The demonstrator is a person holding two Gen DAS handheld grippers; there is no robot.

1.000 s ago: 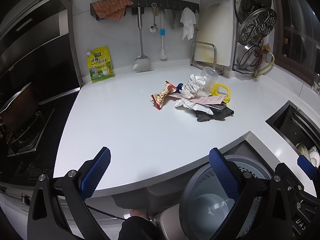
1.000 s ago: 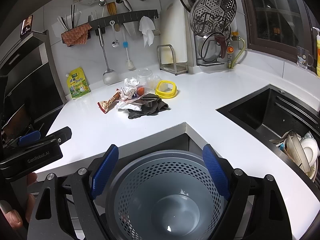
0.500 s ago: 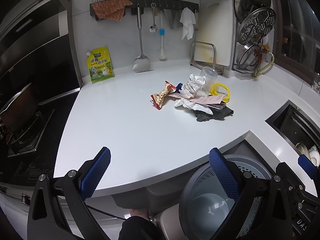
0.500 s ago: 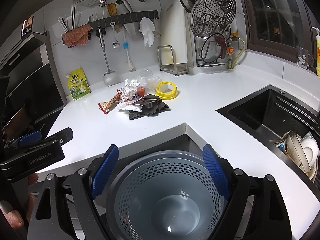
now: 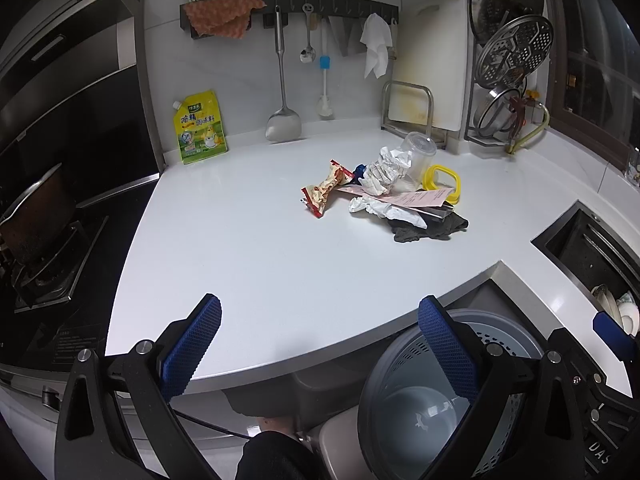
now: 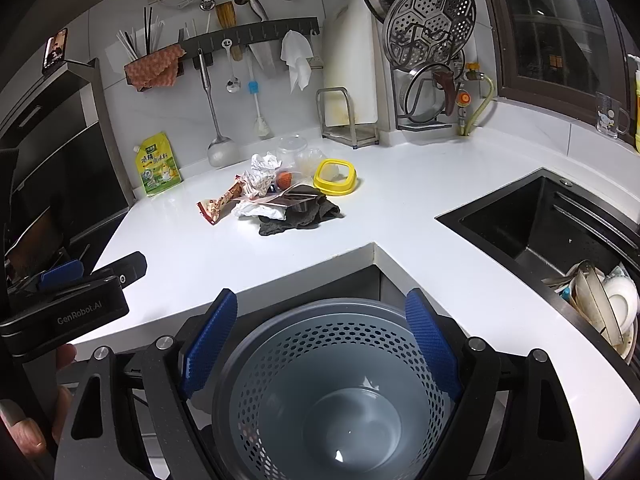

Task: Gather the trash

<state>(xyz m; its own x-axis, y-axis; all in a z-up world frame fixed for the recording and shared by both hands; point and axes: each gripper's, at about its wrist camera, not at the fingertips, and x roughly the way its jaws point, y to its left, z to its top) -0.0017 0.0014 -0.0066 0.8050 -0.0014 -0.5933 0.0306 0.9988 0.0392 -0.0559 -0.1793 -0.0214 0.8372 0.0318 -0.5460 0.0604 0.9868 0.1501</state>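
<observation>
Along the white L-shaped tabletop point(image 5: 248, 248) of a dim kitchen, a stove point(image 5: 44, 264) sits at the left and a black sink point(image 6: 552, 224) with dishes at the right. Mid-counter lies the trash pile point(image 5: 384, 196): snack wrapper point(image 5: 324, 194), crumpled paper point(image 5: 384, 172), dark rag point(image 5: 432, 228), yellow lid point(image 6: 335, 176). Below the edge stands a grey perforated bin point(image 6: 332, 384). Left gripper point(image 5: 320, 356) and right gripper point(image 6: 320, 344) both gape wide, holding nothing
</observation>
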